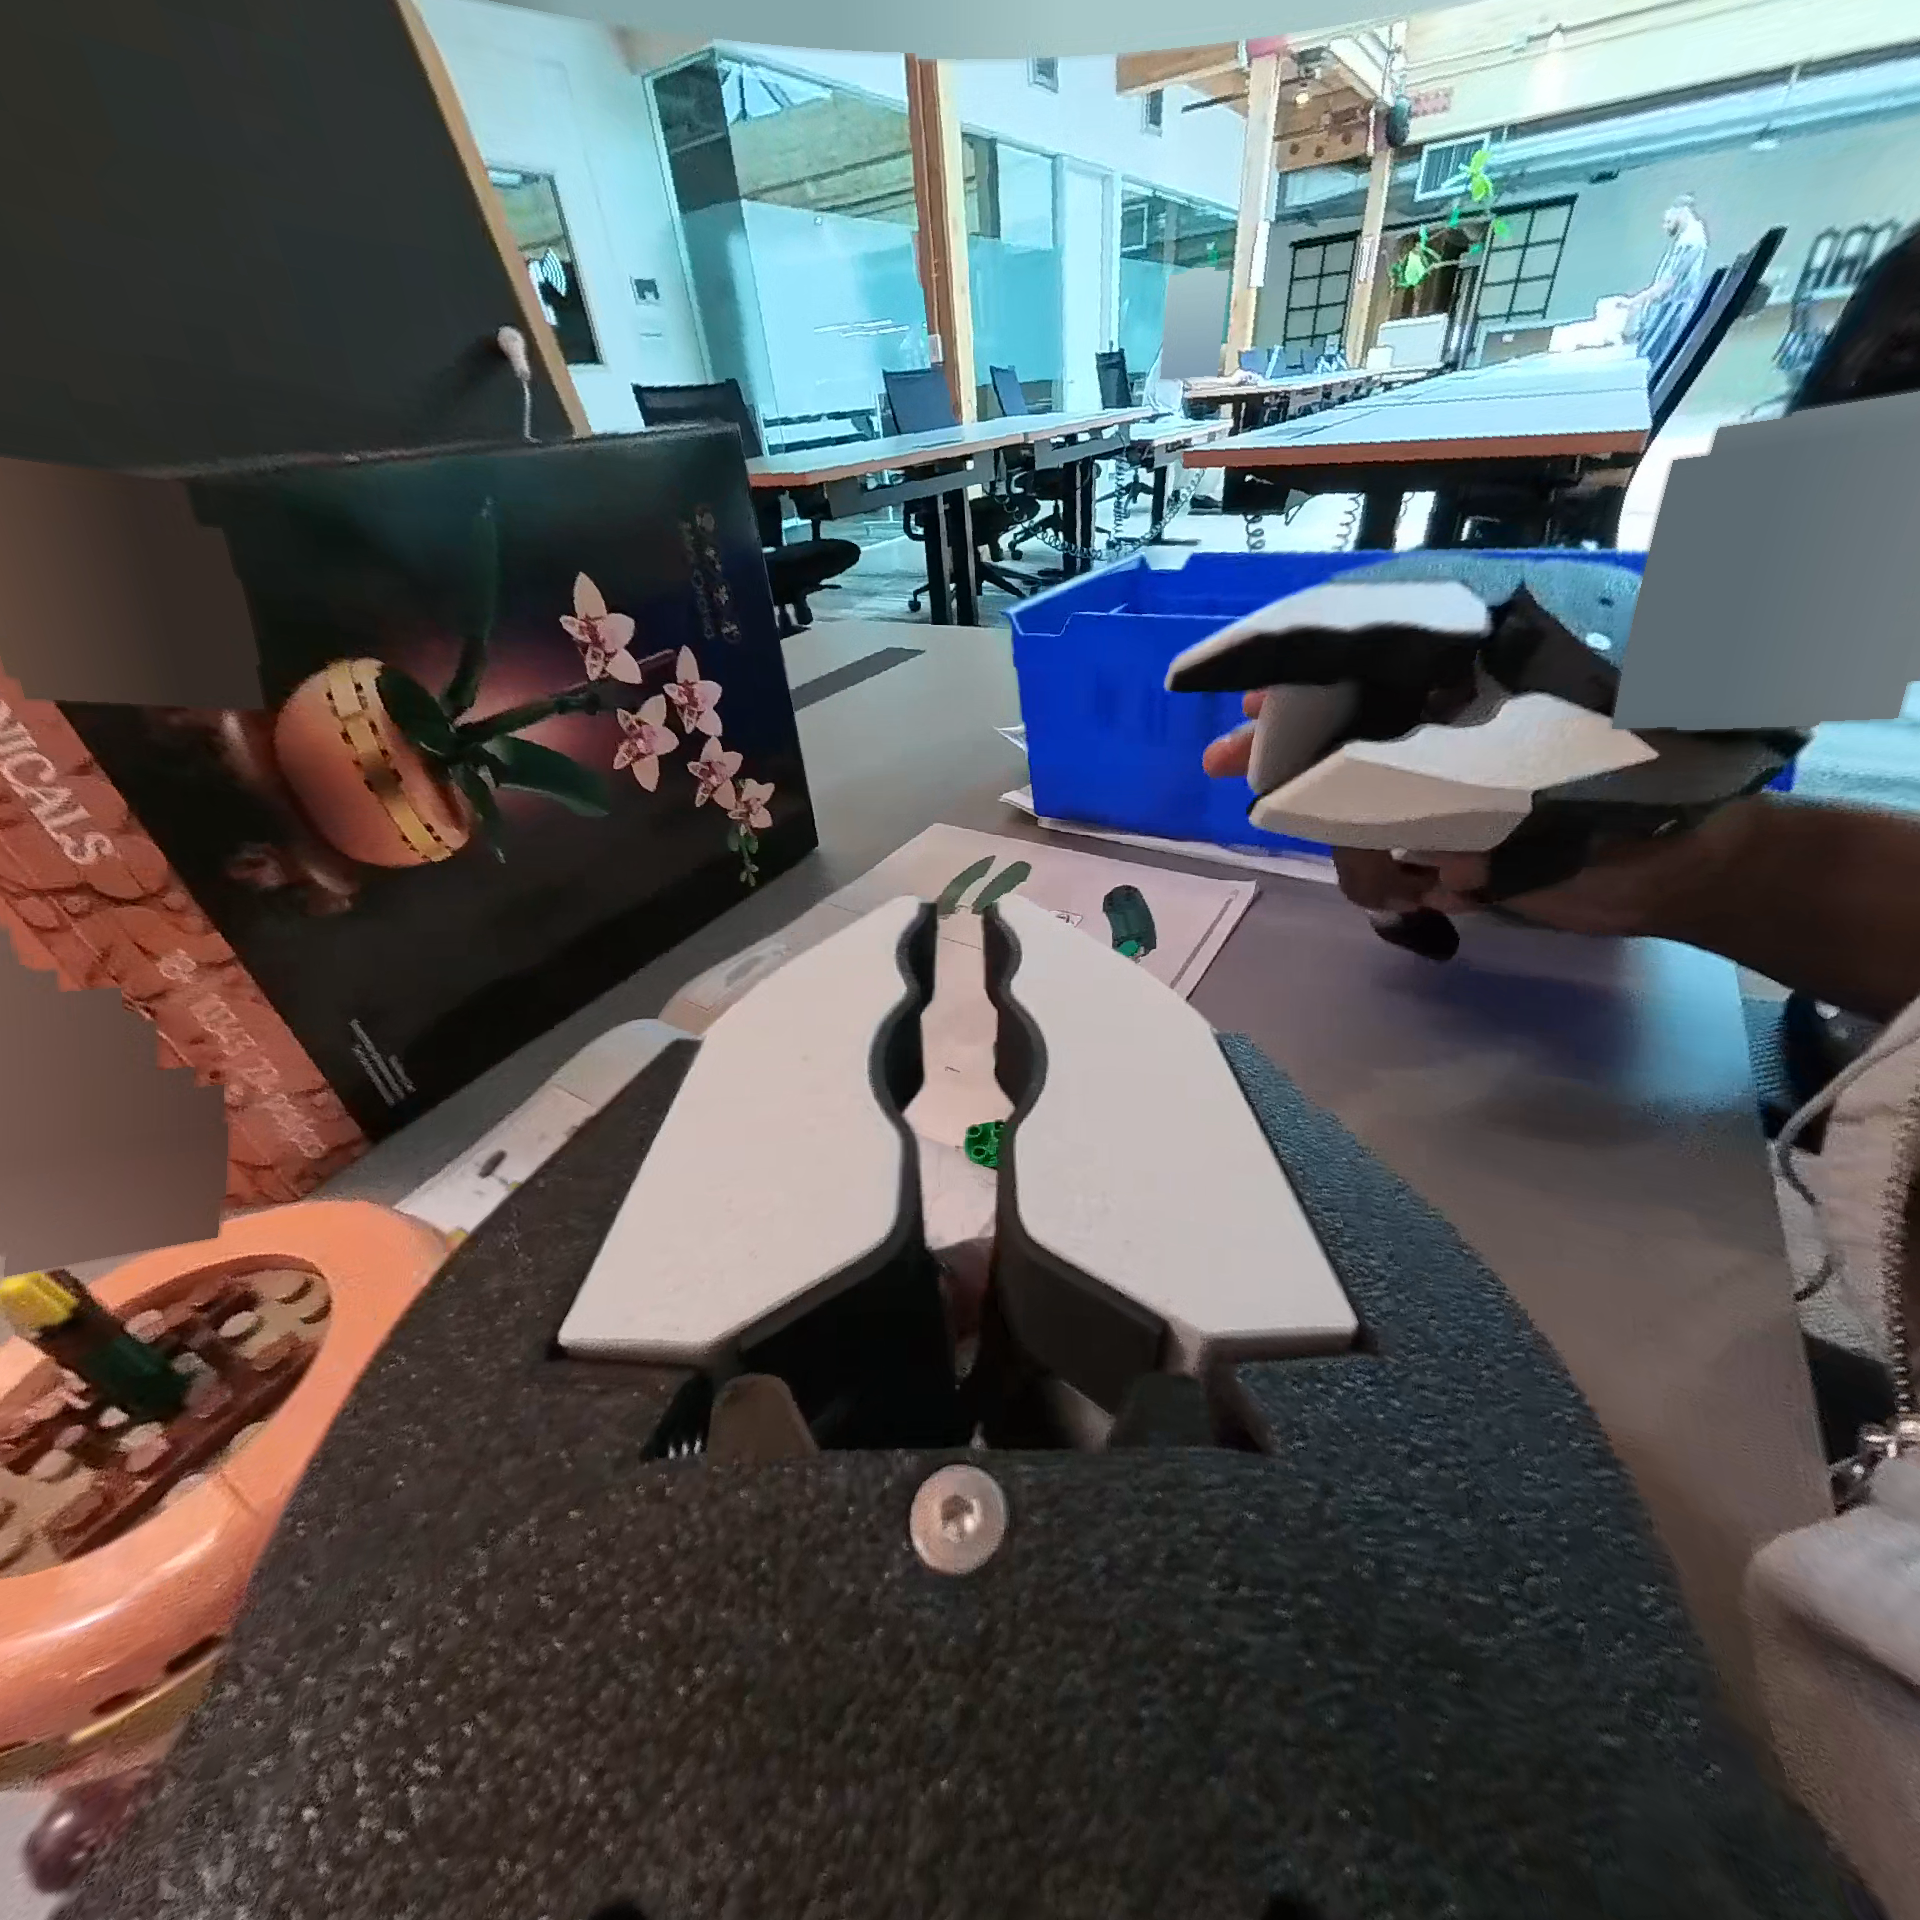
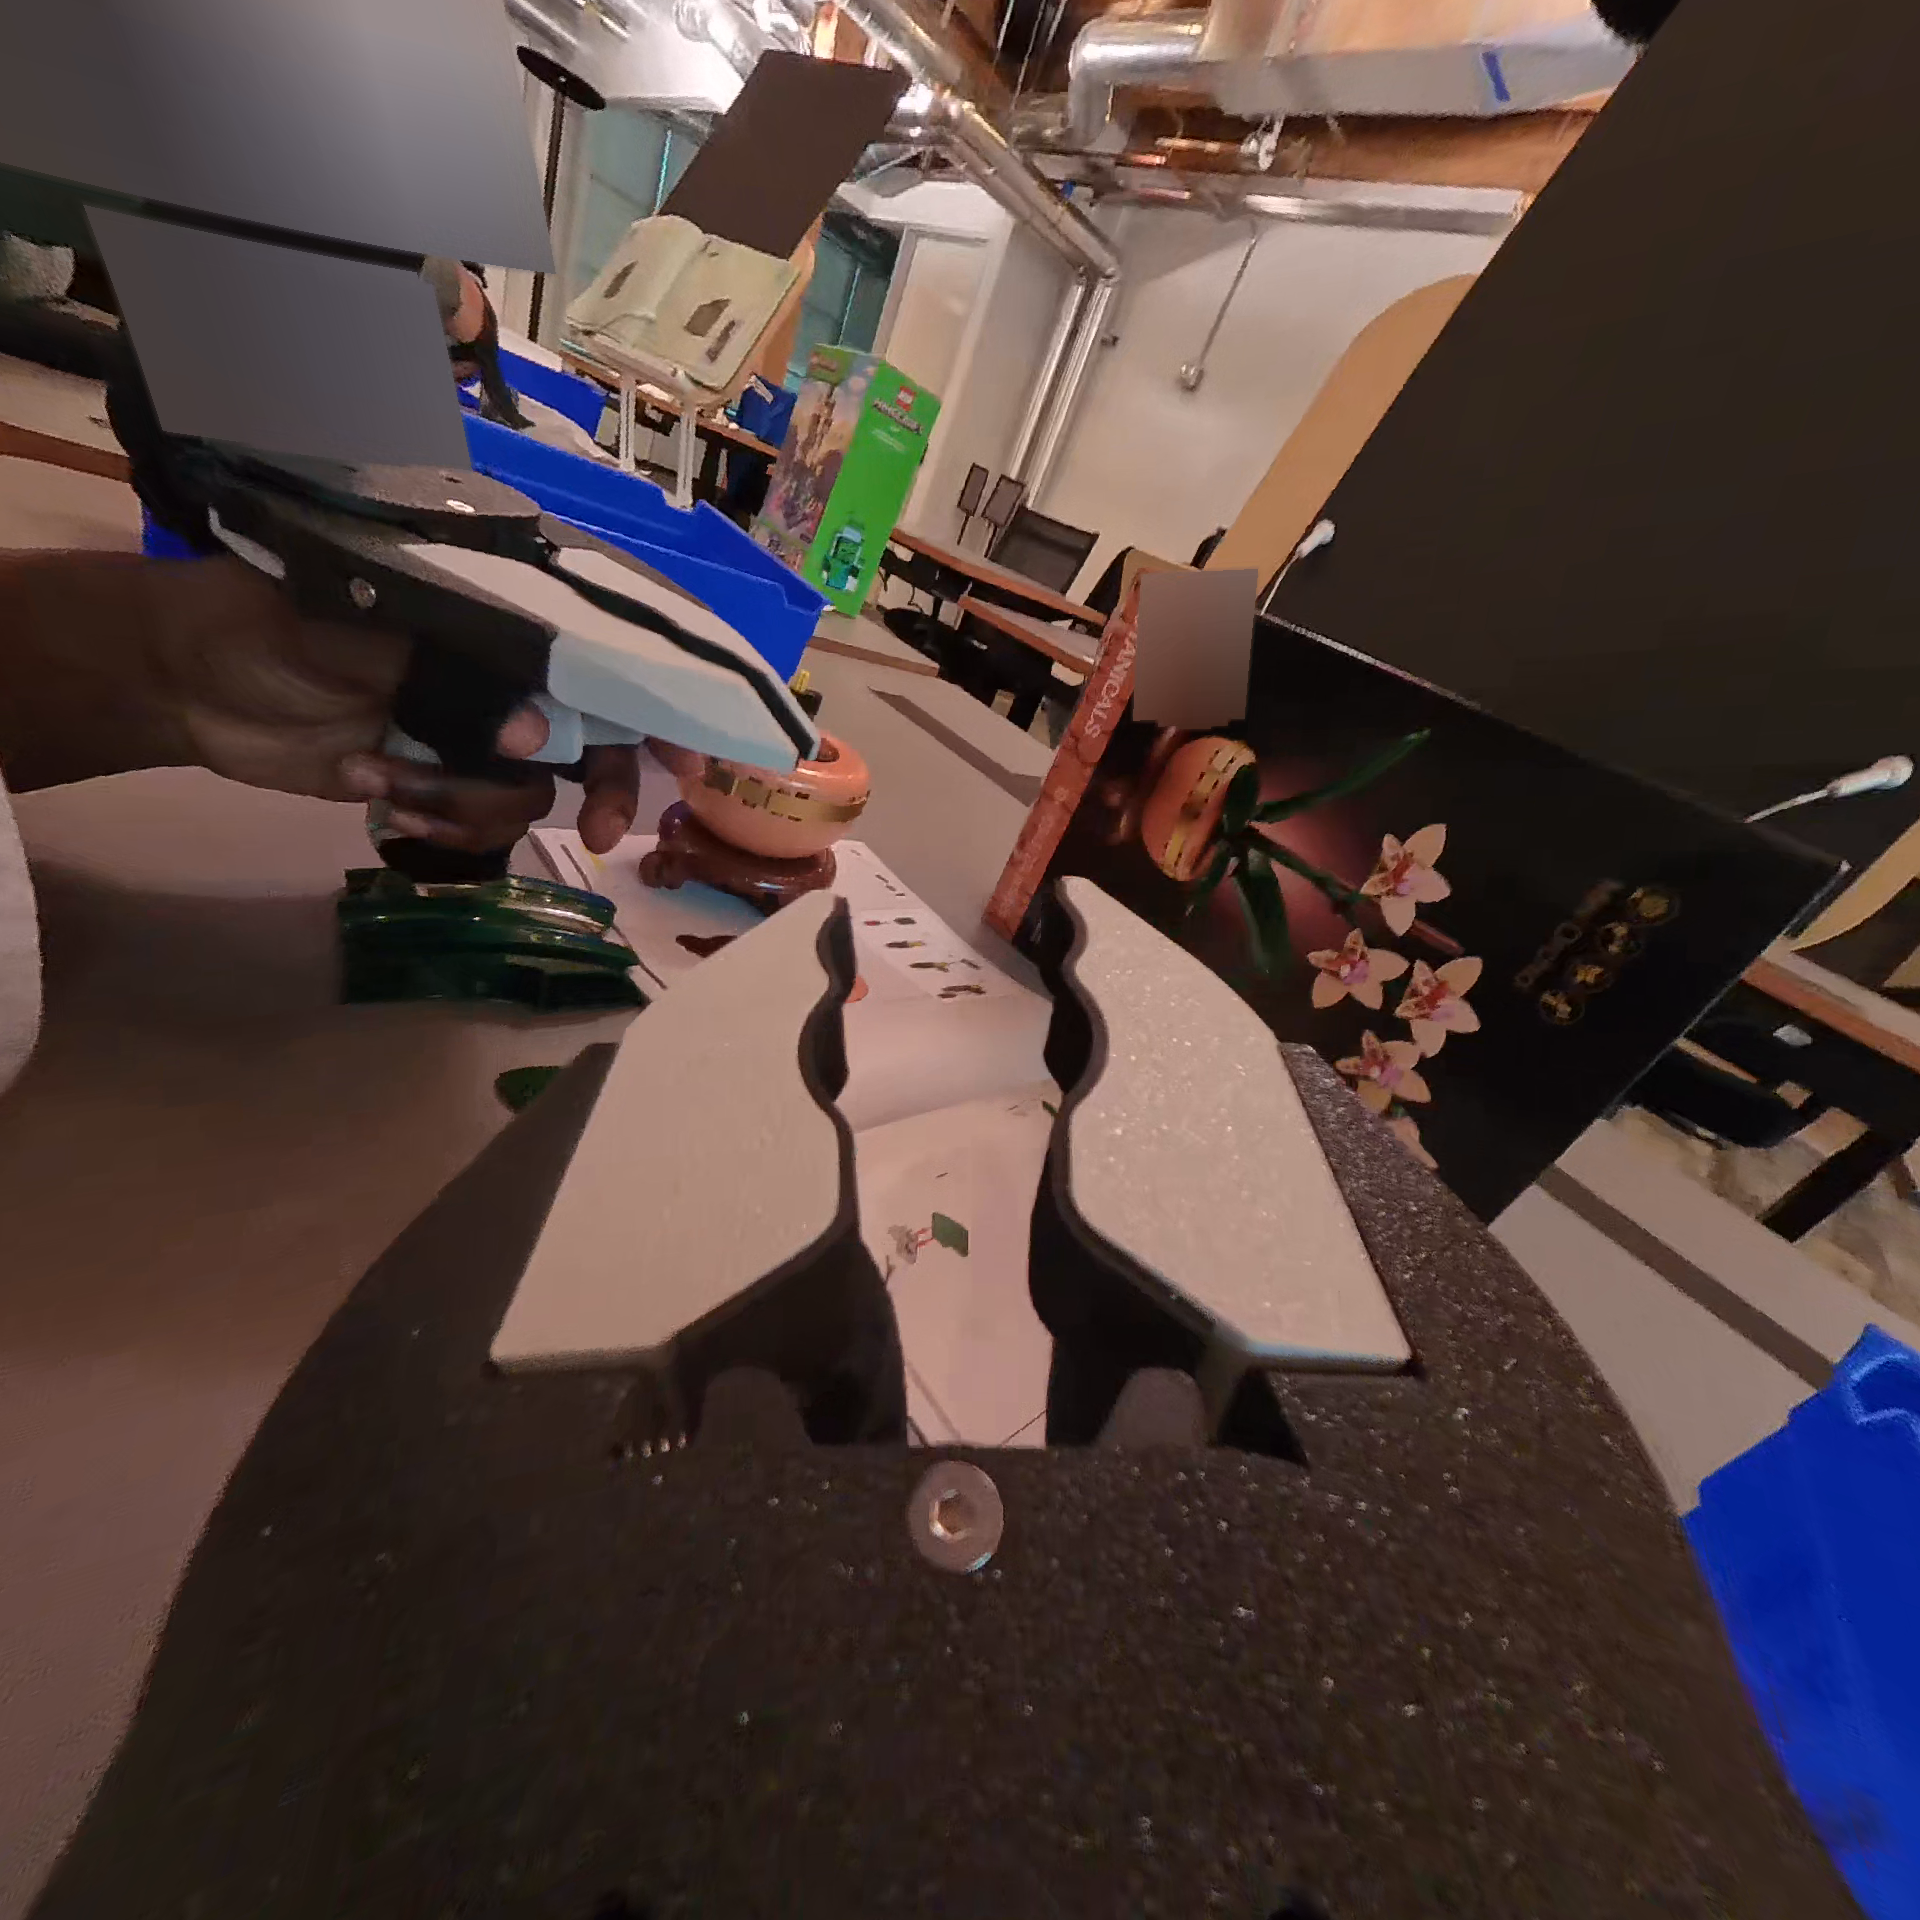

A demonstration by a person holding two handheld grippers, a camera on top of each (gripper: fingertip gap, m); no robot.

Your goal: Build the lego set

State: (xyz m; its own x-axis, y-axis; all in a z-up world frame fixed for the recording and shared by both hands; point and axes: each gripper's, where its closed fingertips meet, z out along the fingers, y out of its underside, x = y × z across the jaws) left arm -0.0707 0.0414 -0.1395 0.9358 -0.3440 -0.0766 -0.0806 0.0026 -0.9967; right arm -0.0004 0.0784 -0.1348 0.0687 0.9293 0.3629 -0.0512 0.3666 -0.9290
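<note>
The peach Lego pot [image 1: 239, 1507] with a brown studded inside holds a dark green stem with a yellow tip [image 1: 104, 1351] at the lower left of the left wrist view. In the right wrist view the pot [image 2: 779, 795] stands on its brown base. My left gripper [image 1: 958, 914] is shut and empty; its tip [image 2: 795, 740] hovers just over the pot's rim. My right gripper [image 2: 951, 904] is open and empty above the instruction booklet [image 2: 935, 1174]; it also shows at the right of the left wrist view [image 1: 1216, 743]. Dark green leaf pieces [image 2: 488, 935] lie stacked under the left hand.
The dark orchid Lego box [image 1: 499, 748] stands tilted behind the booklet [image 1: 1164, 904], also in the right wrist view [image 2: 1455, 935]. A small green piece [image 1: 985, 1143] lies on the paper. A blue bin [image 1: 1101, 707] sits at the back; another blue bin [image 2: 1818, 1610] is near the right gripper.
</note>
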